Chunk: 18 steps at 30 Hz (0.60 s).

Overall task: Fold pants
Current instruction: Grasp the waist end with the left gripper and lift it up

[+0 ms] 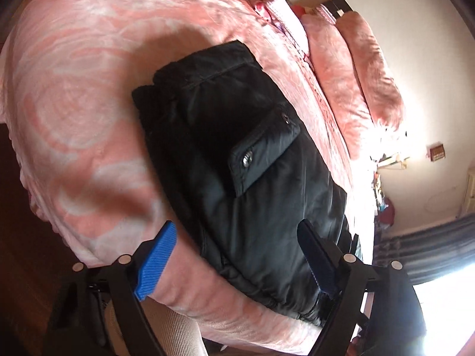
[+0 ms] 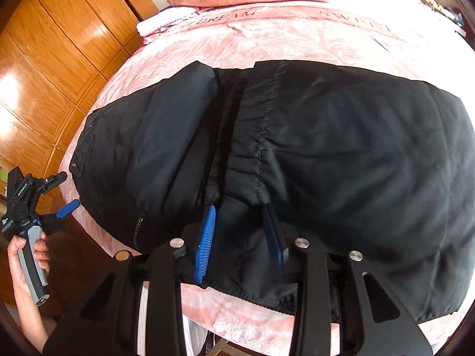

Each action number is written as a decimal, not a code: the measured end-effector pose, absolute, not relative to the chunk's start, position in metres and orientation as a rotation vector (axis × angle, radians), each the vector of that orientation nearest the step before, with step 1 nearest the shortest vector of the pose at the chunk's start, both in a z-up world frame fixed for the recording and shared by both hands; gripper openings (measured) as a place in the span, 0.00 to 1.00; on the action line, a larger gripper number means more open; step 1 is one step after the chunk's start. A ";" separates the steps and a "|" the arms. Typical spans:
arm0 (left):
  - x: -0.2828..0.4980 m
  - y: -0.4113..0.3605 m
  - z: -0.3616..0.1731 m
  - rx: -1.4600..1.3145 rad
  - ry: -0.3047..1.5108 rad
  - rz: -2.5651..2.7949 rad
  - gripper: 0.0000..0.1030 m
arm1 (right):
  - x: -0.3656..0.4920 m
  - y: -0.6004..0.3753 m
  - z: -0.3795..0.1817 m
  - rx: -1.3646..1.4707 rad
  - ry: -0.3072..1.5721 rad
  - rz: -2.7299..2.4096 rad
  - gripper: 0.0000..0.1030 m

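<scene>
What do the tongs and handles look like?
The left tongs and the right tongs both have black frames, silver pivot bolts and ribbed blue pads. The left handle has a grey trigger and small white lettering, too small to read.

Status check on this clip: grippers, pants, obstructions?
Left gripper open, off the bed edge. Right gripper straddling pants hem, grip unclear. Pants partly folded on pink bedspread. Nothing obstructing.
</scene>
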<state>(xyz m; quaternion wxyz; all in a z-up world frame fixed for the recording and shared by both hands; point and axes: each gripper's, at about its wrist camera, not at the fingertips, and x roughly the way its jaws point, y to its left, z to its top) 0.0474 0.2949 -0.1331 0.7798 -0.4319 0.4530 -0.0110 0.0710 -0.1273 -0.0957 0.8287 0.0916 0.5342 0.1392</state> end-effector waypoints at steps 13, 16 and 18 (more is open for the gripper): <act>0.065 0.327 -0.180 -1.172 0.914 -0.041 0.37 | 0.074 -0.124 -0.109 0.148 1.133 0.303 0.46; 0.063 0.328 -0.185 -1.218 0.880 -0.059 0.21 | 0.073 -0.119 -0.108 0.122 1.126 0.304 0.53; 0.062 0.328 -0.184 -1.239 0.855 -0.063 0.16 | 0.073 -0.116 -0.110 0.118 1.124 0.305 0.55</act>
